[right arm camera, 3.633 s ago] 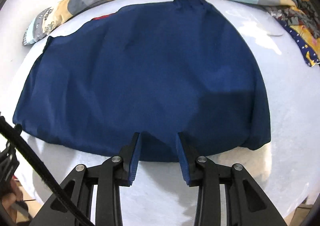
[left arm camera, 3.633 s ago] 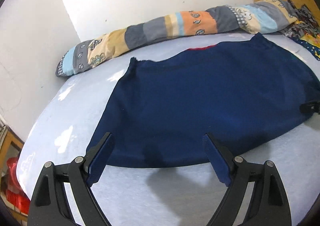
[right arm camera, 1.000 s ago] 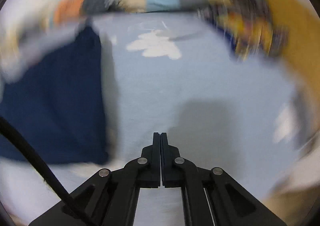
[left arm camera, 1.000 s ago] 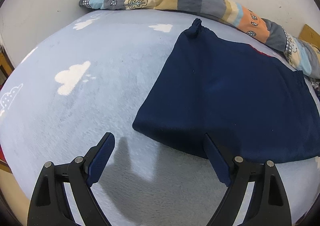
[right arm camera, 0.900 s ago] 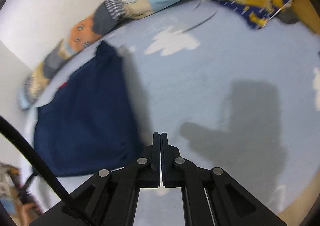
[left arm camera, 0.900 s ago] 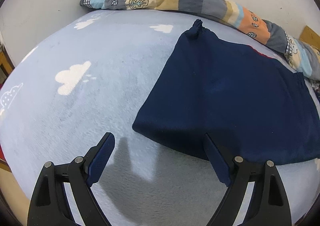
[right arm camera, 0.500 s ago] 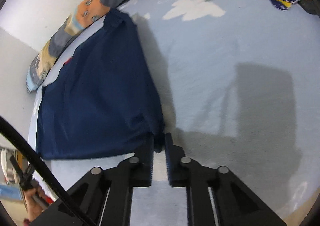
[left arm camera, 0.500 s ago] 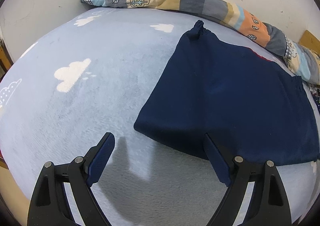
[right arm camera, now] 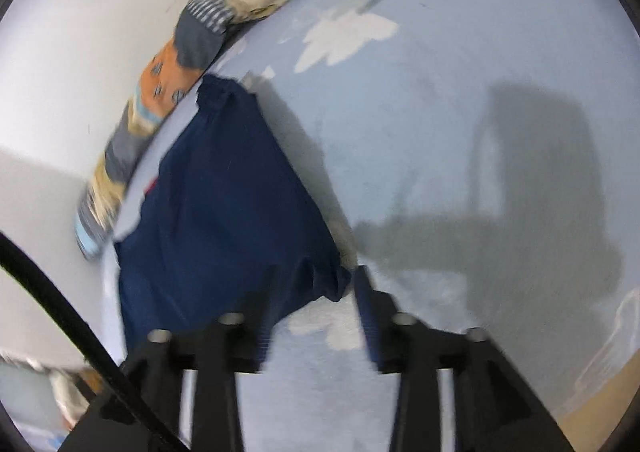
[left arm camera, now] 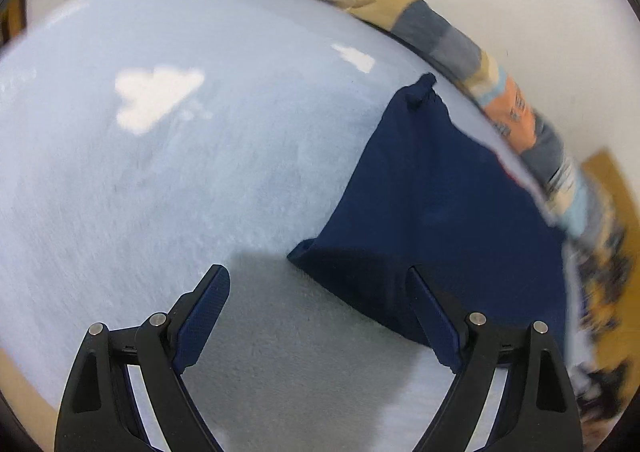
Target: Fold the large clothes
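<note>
The navy garment [left arm camera: 448, 212] lies folded flat on the pale blue, cloud-printed bed cover [left arm camera: 160, 180], its far edge beside the long patchwork bolster [left arm camera: 420, 24] at the wall — no label or writing can be read on it. The left gripper [left arm camera: 318, 298] stands wide, holding nothing, its right finger over the garment's near corner. The right gripper [right arm camera: 312, 292] has just been opening — its jaws part-spread, the garment's bunched corner [right arm camera: 332, 280] between them, ungripped.

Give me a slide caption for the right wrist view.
Right gripper open around a corner of the folded navy garment on the cloud-print bedsheet.
</note>
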{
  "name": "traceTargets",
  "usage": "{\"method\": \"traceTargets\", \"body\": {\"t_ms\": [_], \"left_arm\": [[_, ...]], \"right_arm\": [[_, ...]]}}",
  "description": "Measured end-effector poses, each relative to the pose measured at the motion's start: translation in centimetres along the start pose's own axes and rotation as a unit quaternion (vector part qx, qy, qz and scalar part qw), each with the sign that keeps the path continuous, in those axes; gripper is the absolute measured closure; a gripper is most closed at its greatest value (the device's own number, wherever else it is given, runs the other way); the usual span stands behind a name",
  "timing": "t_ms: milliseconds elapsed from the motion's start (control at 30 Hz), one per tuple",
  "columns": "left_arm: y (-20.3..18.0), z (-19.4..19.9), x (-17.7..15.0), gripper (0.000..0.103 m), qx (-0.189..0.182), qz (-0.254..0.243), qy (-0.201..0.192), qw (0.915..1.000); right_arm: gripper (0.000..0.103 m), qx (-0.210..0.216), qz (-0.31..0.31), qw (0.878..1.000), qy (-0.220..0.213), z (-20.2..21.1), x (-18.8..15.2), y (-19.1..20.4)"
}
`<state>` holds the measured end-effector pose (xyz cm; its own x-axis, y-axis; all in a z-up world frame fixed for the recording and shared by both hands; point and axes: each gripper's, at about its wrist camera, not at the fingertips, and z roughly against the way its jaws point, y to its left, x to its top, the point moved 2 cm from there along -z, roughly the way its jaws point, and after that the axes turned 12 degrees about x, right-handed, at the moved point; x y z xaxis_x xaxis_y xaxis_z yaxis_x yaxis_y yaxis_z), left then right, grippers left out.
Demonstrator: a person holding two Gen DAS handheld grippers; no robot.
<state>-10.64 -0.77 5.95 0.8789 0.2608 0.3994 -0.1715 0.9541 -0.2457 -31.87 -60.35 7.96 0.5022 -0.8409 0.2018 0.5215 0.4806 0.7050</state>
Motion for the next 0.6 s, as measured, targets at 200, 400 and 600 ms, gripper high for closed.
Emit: {"method": "traceTargets", "body": {"t_ms": [200,400,600], "left_arm": [[1.6,-1.2,-0.4,0.014,-0.064,0.064,0.057,0.9942],[0.7,-2.4,-0.3,0.014,-0.100,0.094,0.065,0.9883],[-1.1,-4.5,0.7,0.015,-0.138,0.114,0.061,0.9820]], "right_arm": [[0.056,0.061,-0.121,0.990,0.027,-1.4,-1.8,-1.9],[0.055,0.082,-0.180,0.979,0.039,-4.0,-3.2,-2.4],[0.055,0.110,-0.182,0.977,0.018,-7.6,-1.8,-1.8]]}}
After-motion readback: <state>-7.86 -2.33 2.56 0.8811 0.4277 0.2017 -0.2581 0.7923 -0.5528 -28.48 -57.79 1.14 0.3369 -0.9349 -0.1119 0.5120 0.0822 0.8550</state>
